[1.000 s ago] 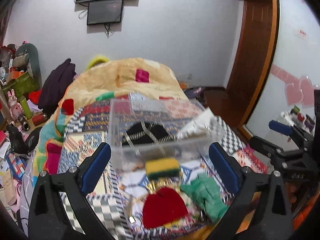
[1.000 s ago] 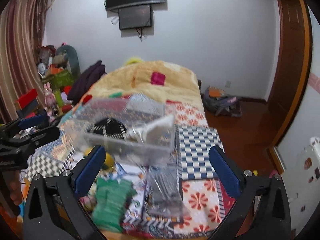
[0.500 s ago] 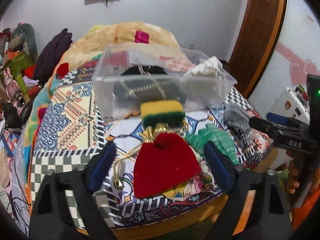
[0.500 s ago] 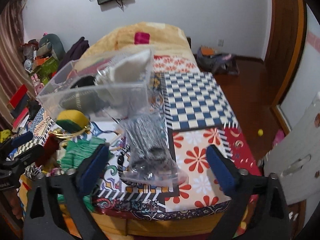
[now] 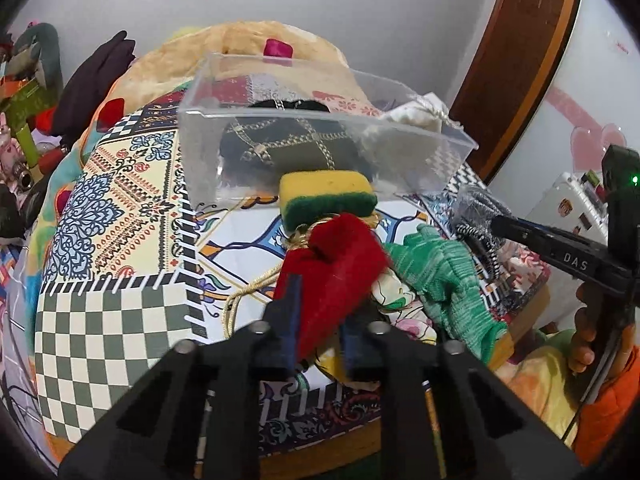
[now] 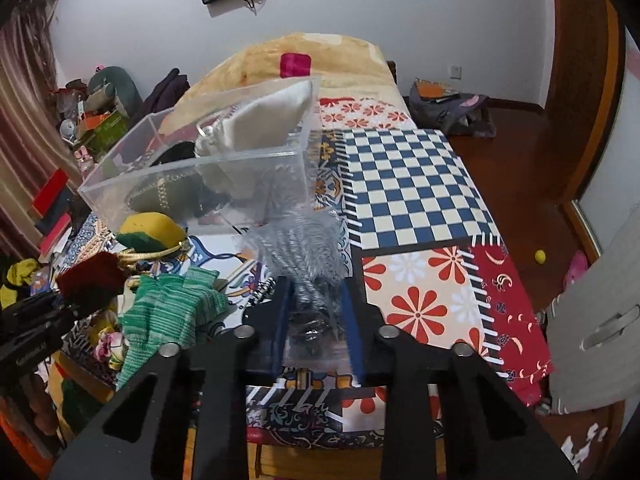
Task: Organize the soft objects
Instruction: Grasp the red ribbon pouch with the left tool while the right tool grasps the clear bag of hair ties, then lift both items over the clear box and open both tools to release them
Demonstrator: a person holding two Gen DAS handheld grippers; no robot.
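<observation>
A: What does the left gripper (image 5: 320,320) have, low in the frame?
B: Its jaws are pinched on the near end of the red pouch (image 5: 334,276), whose gold cord trails off to the left. Gripping the loose cloth end probably lets the pouch hang free when lifted.

A: And the right gripper (image 6: 316,320)?
B: Bottom centre of its view, the jaws are clamped on the clear bag of striped fabric (image 6: 306,256), taken by its near edge.

A: What lies beyond?
B: The green knit cloth (image 5: 444,272) sits right of the pouch, and the yellow-green sponge (image 5: 326,196) touches the front wall of the clear plastic bin (image 5: 200,168). The bin already holds a black bag and a white pouch, so it is likely the destination.

A: The surface?
B: A patchwork bedspread (image 6: 412,184) over a bed. Further up, an orange blanket, white wall and dark screen; a wooden door stands at the right edge.
</observation>
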